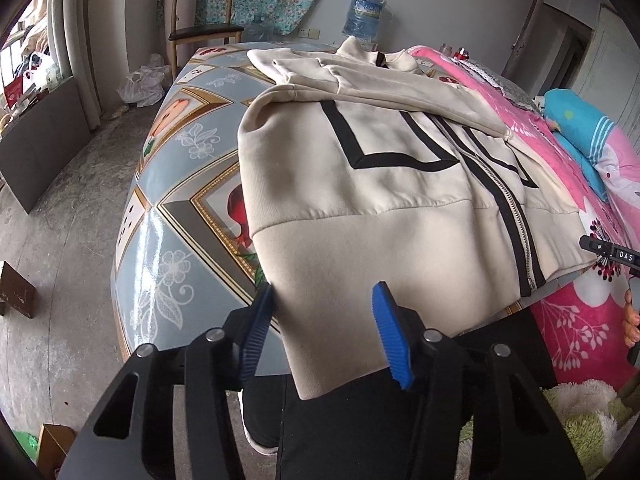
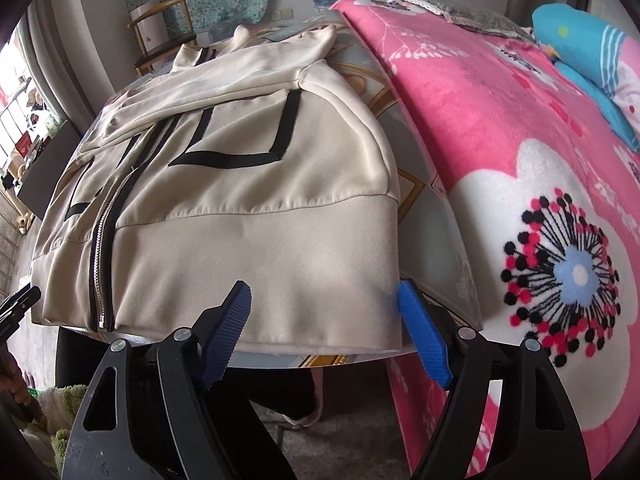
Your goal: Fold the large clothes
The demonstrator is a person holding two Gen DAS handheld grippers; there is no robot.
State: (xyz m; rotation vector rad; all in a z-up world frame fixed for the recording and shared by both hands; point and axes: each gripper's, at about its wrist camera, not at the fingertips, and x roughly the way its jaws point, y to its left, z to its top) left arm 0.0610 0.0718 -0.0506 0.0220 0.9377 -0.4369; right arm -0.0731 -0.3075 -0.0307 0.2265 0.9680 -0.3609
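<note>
Jacket of cream fabric with black stripes and a zipper [image 1: 360, 184] lies flat on the patterned glossy counter [image 1: 168, 216]. Left tongs [image 1: 326, 336] and right tongs [image 2: 326, 334] straddle its bottom hem, not yet pinching. I judge this is grasping for a fold; next, clamp both corners and lift evenly toward the collar.

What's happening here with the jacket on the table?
A person holds a hand-held gripper in each hand at the near hem of a cream zip jacket spread on the patterned table. The left hand-held gripper and right hand-held gripper each straddle a bottom corner, jaws open, not yet pinching. The sleeves are already folded across the chest.
</note>
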